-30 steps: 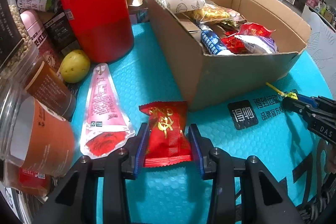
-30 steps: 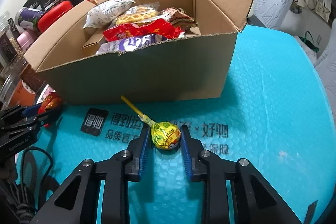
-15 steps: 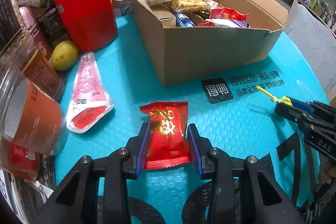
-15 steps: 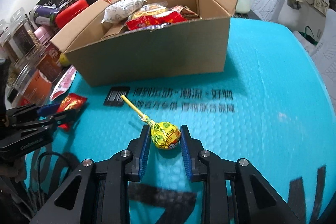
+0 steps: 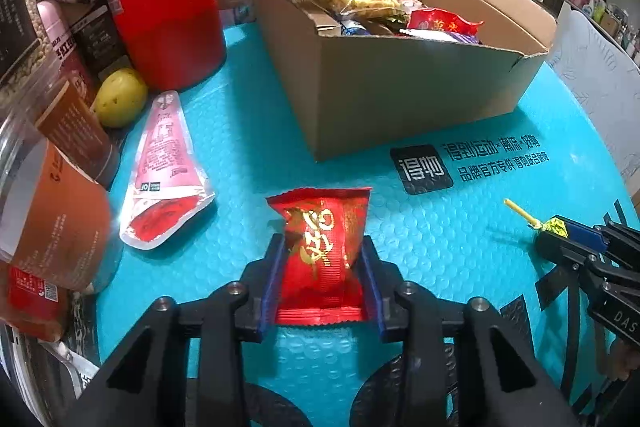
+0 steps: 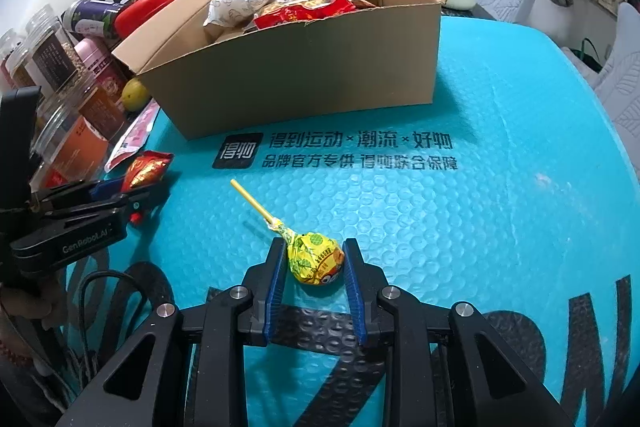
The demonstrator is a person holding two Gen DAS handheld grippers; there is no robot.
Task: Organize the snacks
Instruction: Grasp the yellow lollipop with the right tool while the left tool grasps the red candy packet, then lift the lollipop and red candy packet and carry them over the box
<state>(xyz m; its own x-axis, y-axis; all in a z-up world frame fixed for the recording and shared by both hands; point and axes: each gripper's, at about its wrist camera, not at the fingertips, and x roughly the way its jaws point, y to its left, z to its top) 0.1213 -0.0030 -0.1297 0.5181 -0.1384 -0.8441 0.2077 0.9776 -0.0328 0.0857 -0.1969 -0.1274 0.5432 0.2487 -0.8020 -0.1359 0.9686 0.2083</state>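
left gripper (image 5: 322, 269) jaws just closed further, pinching the red snack packet (image 5: 324, 251) off the teal mat (image 5: 460, 227). right gripper (image 6: 316, 269) stayed clamped on the lollipop (image 6: 316, 259), drawn back from the cardboard box (image 6: 304, 75). both looked ready to box.

From my left wrist camera, the cardboard box (image 5: 400, 83) stood on the padded mat (image 5: 248, 147), behind the snack packet (image 5: 324, 251). The canister (image 5: 164, 7) stood left of the box, the fruit (image 5: 120, 97) before it, the pouch (image 5: 164, 171) nearer me. The lollipop (image 6: 316, 259) lay right of the packet
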